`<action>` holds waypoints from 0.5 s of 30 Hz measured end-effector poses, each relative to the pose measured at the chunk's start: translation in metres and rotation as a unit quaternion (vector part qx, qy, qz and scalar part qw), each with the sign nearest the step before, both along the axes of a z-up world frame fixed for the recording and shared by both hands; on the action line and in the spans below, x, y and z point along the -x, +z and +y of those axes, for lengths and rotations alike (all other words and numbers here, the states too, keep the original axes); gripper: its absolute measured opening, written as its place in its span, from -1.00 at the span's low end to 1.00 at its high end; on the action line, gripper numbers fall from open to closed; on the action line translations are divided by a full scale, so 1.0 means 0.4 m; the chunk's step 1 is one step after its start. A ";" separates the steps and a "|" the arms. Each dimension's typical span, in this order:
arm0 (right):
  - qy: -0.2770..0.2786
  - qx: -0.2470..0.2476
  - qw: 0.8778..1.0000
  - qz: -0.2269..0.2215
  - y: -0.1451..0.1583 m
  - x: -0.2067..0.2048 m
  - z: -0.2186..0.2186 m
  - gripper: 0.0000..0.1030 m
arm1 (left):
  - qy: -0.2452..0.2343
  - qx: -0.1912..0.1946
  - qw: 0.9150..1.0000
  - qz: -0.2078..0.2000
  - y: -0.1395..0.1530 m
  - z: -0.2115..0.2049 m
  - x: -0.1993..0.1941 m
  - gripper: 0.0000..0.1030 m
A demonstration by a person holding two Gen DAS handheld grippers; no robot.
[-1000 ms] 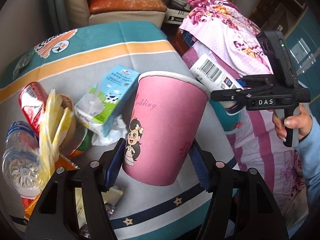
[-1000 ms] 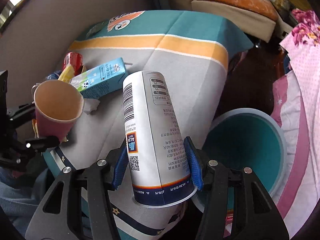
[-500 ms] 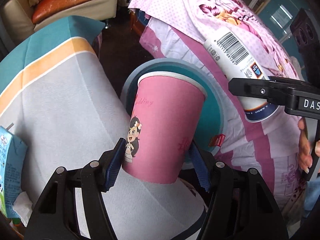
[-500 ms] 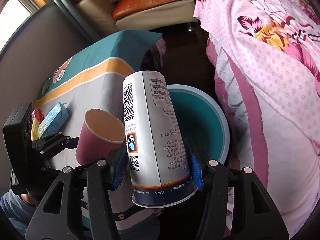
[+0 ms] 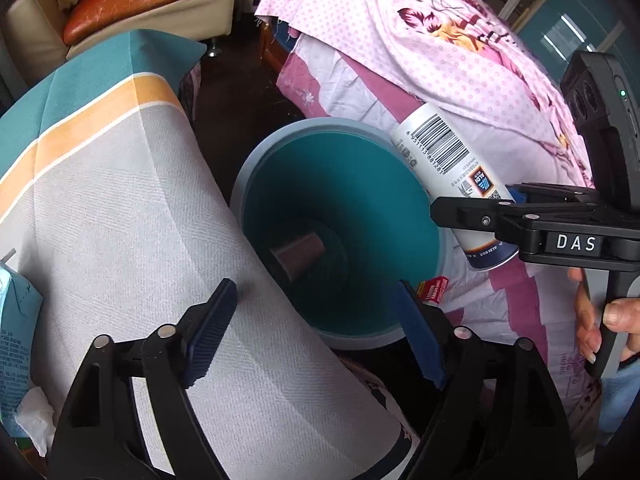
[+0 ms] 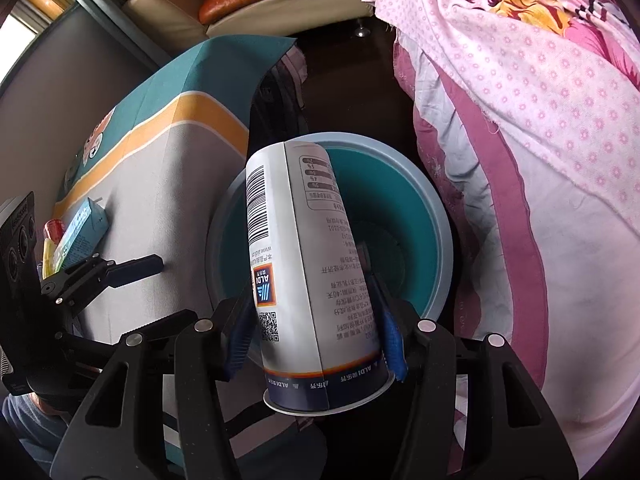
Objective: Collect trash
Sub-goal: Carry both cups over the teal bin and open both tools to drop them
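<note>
Trash, item one: pink paper cup (image 5: 297, 255), lying on its side at the bottom of the teal bin (image 5: 256, 184), which stands on the floor between the worktop (image 5: 120, 208) and the bed (image 5: 460, 52).

Left wrist view: left tool (image 5: 316, 328) above the bin's near rim, its jaws just opened, standing apart with nothing between them. Item two, white carton tube (image 5: 444, 156), is clamped in the right tool (image 5: 472, 208) over the bin's far rim; a hand (image 5: 604, 328) grips that tool's handle. At the left edge, blue milk carton (image 5: 16, 320) and crumpled tissue (image 5: 36, 420) lie on the worktop.

Right wrist view: right tool (image 6: 316, 332) closed on the carton tube (image 6: 308, 264), held tilted over the bin (image 6: 436, 216) mouth. Left tool (image 6: 132, 268) open beside it. The milk carton (image 6: 80, 232) and yellow and red wrappers (image 6: 50, 236) lie on the worktop.

Status: one piece binned, one judged ready to drop, several left to collect.
</note>
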State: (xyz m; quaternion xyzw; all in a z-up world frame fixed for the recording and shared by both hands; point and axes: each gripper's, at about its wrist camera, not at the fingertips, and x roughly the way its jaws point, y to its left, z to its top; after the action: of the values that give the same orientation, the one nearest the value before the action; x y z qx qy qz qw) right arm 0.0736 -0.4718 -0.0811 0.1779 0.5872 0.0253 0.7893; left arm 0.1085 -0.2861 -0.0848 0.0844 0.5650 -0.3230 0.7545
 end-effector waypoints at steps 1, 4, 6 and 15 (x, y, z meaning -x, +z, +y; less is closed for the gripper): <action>0.002 0.000 1.000 0.002 -0.004 0.000 0.006 0.00 | 0.008 0.002 1.000 -0.004 0.005 0.012 0.002 0.74; 0.007 0.003 1.000 0.013 -0.019 0.001 0.026 0.00 | 0.025 0.011 1.000 0.001 0.010 0.048 0.002 0.75; 0.009 0.007 1.000 0.019 -0.028 0.004 0.040 0.00 | 0.036 0.016 0.999 0.008 0.011 0.072 0.000 0.75; 0.021 0.030 0.999 0.027 -0.009 0.023 0.104 0.28 | 0.060 0.025 0.998 0.005 0.045 0.161 0.013 0.76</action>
State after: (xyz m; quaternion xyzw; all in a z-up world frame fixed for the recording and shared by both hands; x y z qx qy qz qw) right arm 0.0645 -0.4301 -0.0846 0.1422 0.6128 0.0196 0.7771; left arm 0.1032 -0.2216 -0.0669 0.0300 0.5644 -0.2916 0.7717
